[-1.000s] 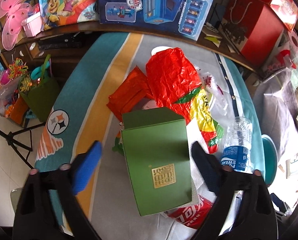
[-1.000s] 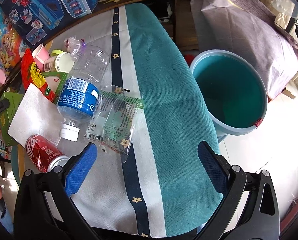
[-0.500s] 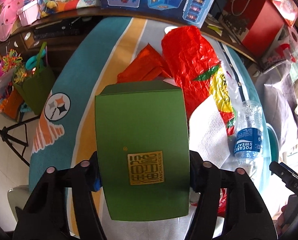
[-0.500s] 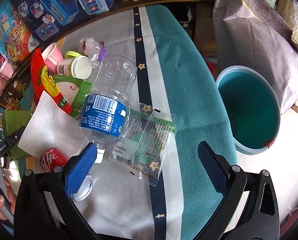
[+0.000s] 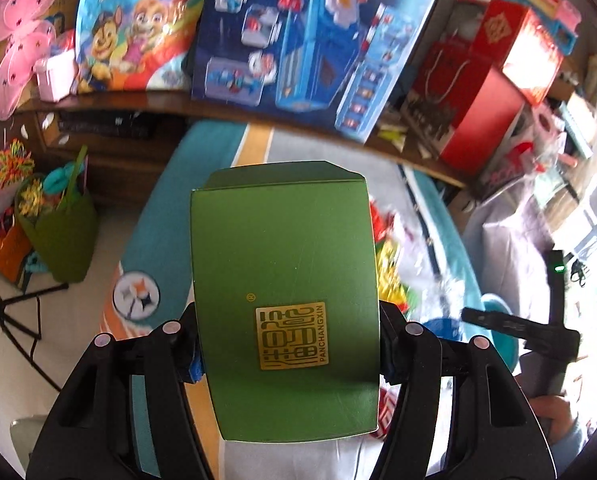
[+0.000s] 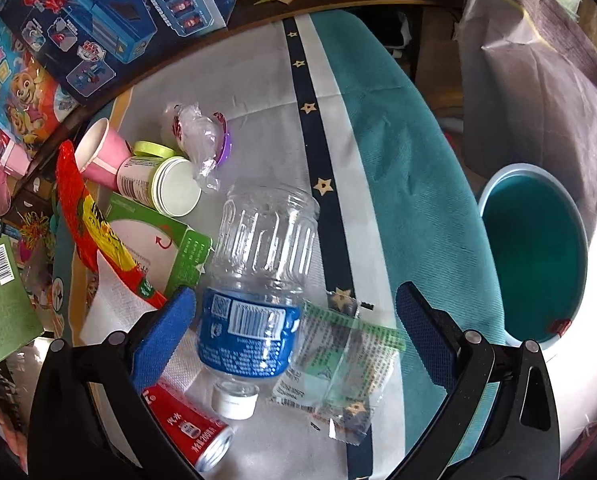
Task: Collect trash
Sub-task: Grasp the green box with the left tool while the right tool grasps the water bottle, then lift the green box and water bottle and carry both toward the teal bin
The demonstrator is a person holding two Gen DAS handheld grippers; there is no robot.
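Left gripper (image 5: 286, 344) tilted down, fingers clamping green box (image 5: 282, 280), right gripper (image 6: 294, 336) fingers spread over bottle (image 6: 258, 288)

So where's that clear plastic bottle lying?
In the right wrist view, the bottle lies on the table between the open right gripper's fingers, cap toward the camera, beside a red can.

The left gripper (image 5: 288, 350) has clamped the green box (image 5: 284, 280) and apparently lifted it off the table.

Matt green cardboard box (image 5: 284, 280); clear ribbed plastic bottle (image 6: 264, 252); woven tablecloth (image 6: 410, 184).
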